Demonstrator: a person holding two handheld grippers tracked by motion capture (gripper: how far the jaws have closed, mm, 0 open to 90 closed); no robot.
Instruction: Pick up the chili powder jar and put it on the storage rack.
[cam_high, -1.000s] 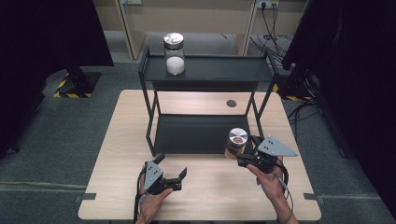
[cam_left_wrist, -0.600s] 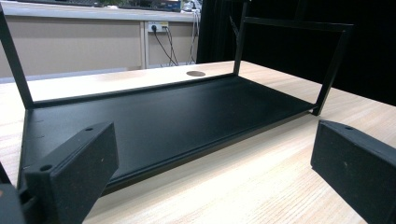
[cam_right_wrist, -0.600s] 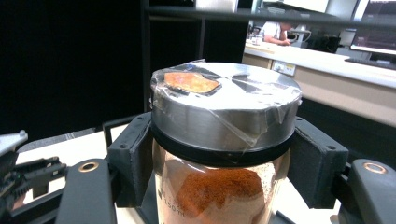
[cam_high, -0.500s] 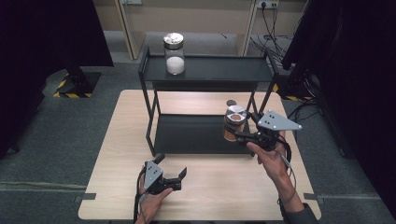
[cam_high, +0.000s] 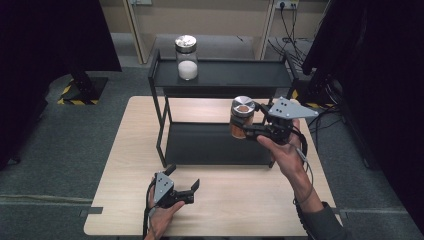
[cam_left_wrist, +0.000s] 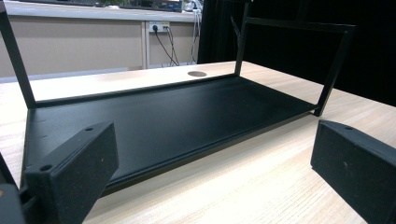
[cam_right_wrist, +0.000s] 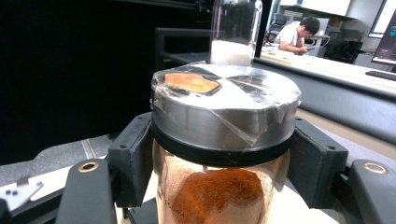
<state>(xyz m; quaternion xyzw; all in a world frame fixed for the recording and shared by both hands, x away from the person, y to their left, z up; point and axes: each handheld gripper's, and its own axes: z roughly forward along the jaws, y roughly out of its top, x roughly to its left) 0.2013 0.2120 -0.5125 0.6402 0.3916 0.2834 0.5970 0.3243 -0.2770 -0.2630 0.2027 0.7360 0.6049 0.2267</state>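
Observation:
My right gripper (cam_high: 244, 125) is shut on a glass jar of brown-orange powder (cam_high: 241, 120) with a taped metal lid, held upright in the air in front of the black two-tier rack (cam_high: 225, 75), between its two shelves. In the right gripper view both pads clamp the jar (cam_right_wrist: 219, 186) just under its lid (cam_right_wrist: 224, 107). A second jar with white powder (cam_high: 186, 57) stands on the rack's top shelf at the left. My left gripper (cam_high: 192, 191) rests open near the table's front edge, its jaws facing the rack's lower shelf (cam_left_wrist: 154, 116) with nothing between them.
The rack stands on a light wooden table (cam_high: 125, 150) with a round cable hole (cam_left_wrist: 196, 73) behind the lower shelf. Black curtains hang at both sides. A person sits at a desk far off in the right gripper view.
My right gripper has lifted the brown-powder jar from near the table surface up and toward the rack's top shelf. The left gripper has stayed where it was.

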